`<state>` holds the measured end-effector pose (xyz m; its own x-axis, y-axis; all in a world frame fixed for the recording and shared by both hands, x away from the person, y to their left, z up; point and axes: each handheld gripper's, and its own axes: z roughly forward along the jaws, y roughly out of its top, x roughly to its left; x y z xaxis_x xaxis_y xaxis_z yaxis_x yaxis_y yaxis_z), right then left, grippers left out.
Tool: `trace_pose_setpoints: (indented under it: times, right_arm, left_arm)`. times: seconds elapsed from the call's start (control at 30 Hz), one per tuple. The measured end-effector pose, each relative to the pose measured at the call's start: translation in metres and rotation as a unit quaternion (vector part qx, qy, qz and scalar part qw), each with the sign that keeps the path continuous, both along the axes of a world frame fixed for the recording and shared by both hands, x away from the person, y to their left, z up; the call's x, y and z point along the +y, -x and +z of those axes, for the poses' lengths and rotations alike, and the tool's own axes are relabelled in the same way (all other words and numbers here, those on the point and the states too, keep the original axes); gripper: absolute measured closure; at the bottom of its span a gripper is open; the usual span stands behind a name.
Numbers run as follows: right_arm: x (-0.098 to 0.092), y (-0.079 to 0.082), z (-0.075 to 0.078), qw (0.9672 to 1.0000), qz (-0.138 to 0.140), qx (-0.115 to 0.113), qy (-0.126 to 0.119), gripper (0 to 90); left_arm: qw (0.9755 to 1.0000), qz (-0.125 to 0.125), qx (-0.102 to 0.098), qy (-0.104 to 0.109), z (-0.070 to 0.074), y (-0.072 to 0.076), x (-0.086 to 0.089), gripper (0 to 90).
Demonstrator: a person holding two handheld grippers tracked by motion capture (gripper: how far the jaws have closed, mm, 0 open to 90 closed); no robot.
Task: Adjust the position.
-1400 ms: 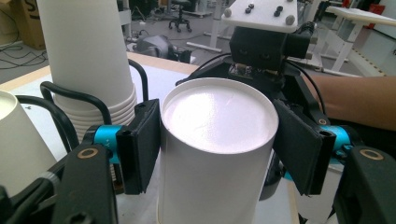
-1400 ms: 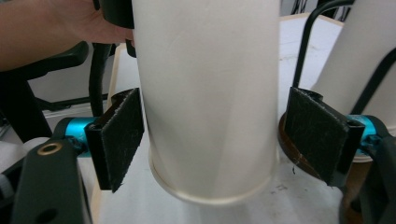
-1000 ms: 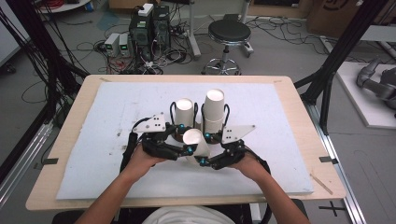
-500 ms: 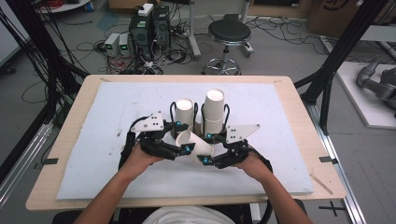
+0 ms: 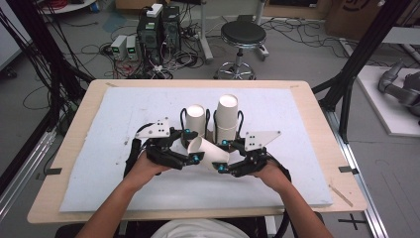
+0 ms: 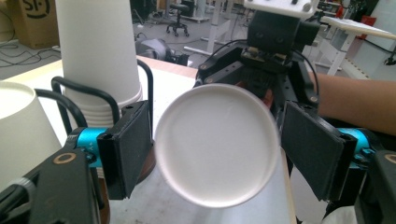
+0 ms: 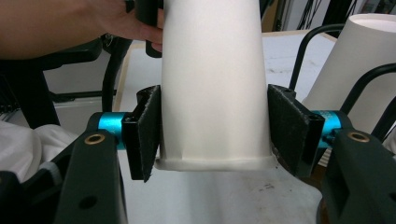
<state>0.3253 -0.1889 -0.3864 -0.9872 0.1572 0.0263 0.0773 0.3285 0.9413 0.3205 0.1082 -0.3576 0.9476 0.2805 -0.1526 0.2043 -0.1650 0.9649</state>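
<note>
Between the two grippers, just off the surface (image 5: 297, 163) near its middle: paper cup (image 5: 208, 152), held on its side. Long axis running from 10 o'clock to 4 o'clock in the high view.

Right gripper (image 5: 221, 155) at the 4 o'clock end. Fingers (image 7: 149, 130) pressed on both sides of the cup wall close to its nearer edge, having just closed a little further. Sole carrier of the load, judging from the right gripper view.

Left gripper (image 5: 192, 146) at the 10 o'clock end. Fingers (image 6: 128, 144) apart, having just been opening, with the round cup end between them and a visible gap on each side. No pad contact.

Coming move judged as a hand-over completed to the right side: draw the left gripper back along the cup axis toward 10 o'clock, keeping clear of the end.

At 12 o'clock of the cup, near: two upright cup stacks, shorter stack (image 5: 195, 116) and taller stack (image 5: 228, 111), each inside black wire loops.

Hard to make out: whether the end facing the left gripper is base or mouth. Hidden behind the grippers: the holder under the stacks and the gap under the cup.
</note>
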Motion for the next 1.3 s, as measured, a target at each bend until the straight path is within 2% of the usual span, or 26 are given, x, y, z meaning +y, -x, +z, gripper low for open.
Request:
trace_pose_setpoints:
  times: [0.17, 0.2, 0.23, 0.27, 0.37, 0.4, 0.43, 0.47, 0.53, 0.6, 0.63, 0.7, 0.77, 0.93, 1.0, 1.03, 1.07, 1.1, 1.27, 1.3]
  right_arm:
    - [0.000, 0.000, 0.000, 0.9998, 0.015, -0.008, 0.001, 39.7]
    - [0.000, 0.001, 0.000, 0.9998, 0.017, -0.008, 0.001, 39.7]
    - [0.001, 0.001, 0.000, 0.9998, 0.018, -0.007, 0.002, 39.6]
    - [0.001, 0.001, 0.000, 0.9998, 0.020, -0.008, 0.004, 39.1]
    - [0.001, 0.000, -0.001, 0.9998, 0.013, 0.011, -0.006, 29.7]
    - [0.000, 0.000, -0.001, 0.9997, 0.005, 0.019, -0.012, 25.4]
    - [0.000, 0.000, -0.001, 0.9995, -0.003, 0.028, -0.017, 17.3]
    - [0.000, -0.001, -0.001, 0.9993, -0.005, 0.034, -0.017, 15.6]
    - [0.000, -0.001, -0.002, 0.9991, -0.005, 0.038, -0.020, 15.5]
    - [0.003, 0.000, -0.002, 0.9993, 0.001, 0.034, -0.017, 15.5]
    - [0.004, 0.001, -0.003, 0.9993, 0.004, 0.036, -0.013, 15.5]
    - [0.007, 0.001, -0.003, 0.9997, 0.006, 0.020, -0.006, 17.3]
    - [0.007, 0.001, -0.003, 0.9997, 0.016, 0.017, -0.004, 25.6]
    - [0.001, 0.001, -0.001, 0.9997, 0.025, 0.002, 0.004, 33.3]
    - [0.000, 0.001, 0.000, 0.9996, 0.028, -0.002, 0.006, 33.7]
    - [0.000, 0.001, 0.000, 0.9996, 0.028, -0.003, 0.007, 33.8]
    - [-0.001, 0.001, 0.001, 0.9995, 0.030, -0.005, 0.010, 34.0]
    - [-0.002, 0.001, 0.002, 0.9994, 0.030, -0.008, 0.014, 34.0]
    - [-0.004, 0.000, 0.004, 0.9990, 0.036, -0.011, 0.024, 34.3]
    - [-0.004, 0.000, 0.004, 0.9989, 0.036, -0.011, 0.028, 34.3]
  left_arm:
    - [0.9995, -0.027, 0.014, -0.001, -0.004, -0.002, -0.001, 24.3]
    - [0.9991, -0.040, 0.015, 0.000, -0.005, -0.002, -0.001, 27.1]
    - [0.9989, -0.044, 0.014, 0.001, -0.005, -0.002, -0.001, 33.7]
    - [0.9988, -0.047, 0.014, 0.002, -0.004, -0.001, -0.001, 33.9]
    - [0.9988, -0.046, 0.014, 0.001, -0.003, -0.002, 0.000, 34.8]
    - [0.9990, -0.043, 0.013, 0.004, -0.003, -0.002, 0.002, 34.8]
    - [0.9990, -0.042, 0.013, 0.007, -0.003, -0.002, 0.003, 34.8]
    - [0.9990, -0.040, 0.013, 0.014, -0.002, -0.003, 0.004, 35.0]
    - [0.9987, -0.039, 0.013, 0.031, -0.001, -0.003, 0.007, 35.2]
    - [0.9982, -0.045, 0.013, 0.038, 0.000, -0.002, 0.006, 35.4]
    - [0.9980, -0.049, 0.013, 0.038, 0.000, -0.002, 0.005, 35.4]
    - [0.9977, -0.055, 0.013, 0.037, -0.001, -0.001, 0.003, 35.3]
    - [0.9977, -0.058, 0.009, 0.033, -0.001, 0.000, 0.001, 35.6]
    - [0.9978, -0.065, 0.003, 0.017, -0.002, 0.001, -0.001, 35.5]
    - [0.9979, -0.062, -0.003, 0.018, -0.002, 0.002, -0.002, 34.5]
    - [0.9982, -0.057, -0.005, 0.017, -0.001, 0.003, -0.002, 30.9]
    - [0.9986, -0.051, -0.002, 0.010, -0.001, 0.002, -0.003, 23.3]
    - [0.9989, -0.047, -0.001, 0.006, -0.001, 0.003, -0.004, 20.6]
    - [0.9980, -0.062, 0.002, -0.013, -0.007, 0.002, -0.007, 23.1]
    - [0.9978, -0.065, 0.004, -0.011, -0.007, 0.002, -0.008, 25.0]
